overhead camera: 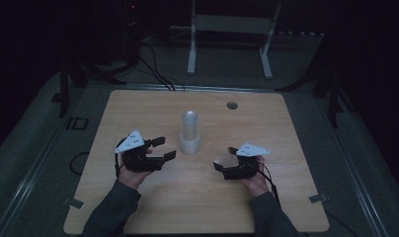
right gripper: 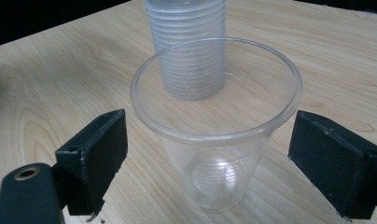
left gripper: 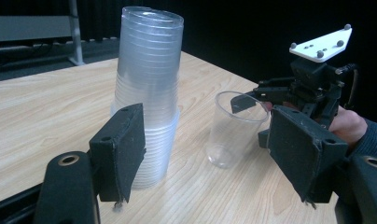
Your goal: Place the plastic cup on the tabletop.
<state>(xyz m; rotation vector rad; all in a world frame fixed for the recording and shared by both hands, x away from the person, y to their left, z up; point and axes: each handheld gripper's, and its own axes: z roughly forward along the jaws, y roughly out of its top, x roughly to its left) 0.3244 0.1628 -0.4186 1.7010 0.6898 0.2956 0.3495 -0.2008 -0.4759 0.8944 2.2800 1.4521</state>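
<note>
Our right gripper (right gripper: 210, 154) stands wide open around the single cup (right gripper: 214, 126), pads clear. We back straight off without tipping it. Our left gripper (left gripper: 210, 154) waits open and empty beside the cup stack (left gripper: 147, 93).

A light wooden table (overhead camera: 138, 103) with rounded corners bears a small round hole (overhead camera: 231, 105) near its far edge. Beyond it, on the dark grey floor (overhead camera: 227, 79), stands a white metal frame (overhead camera: 232, 29), with black cables (overhead camera: 153, 69) trailing beside it.
</note>
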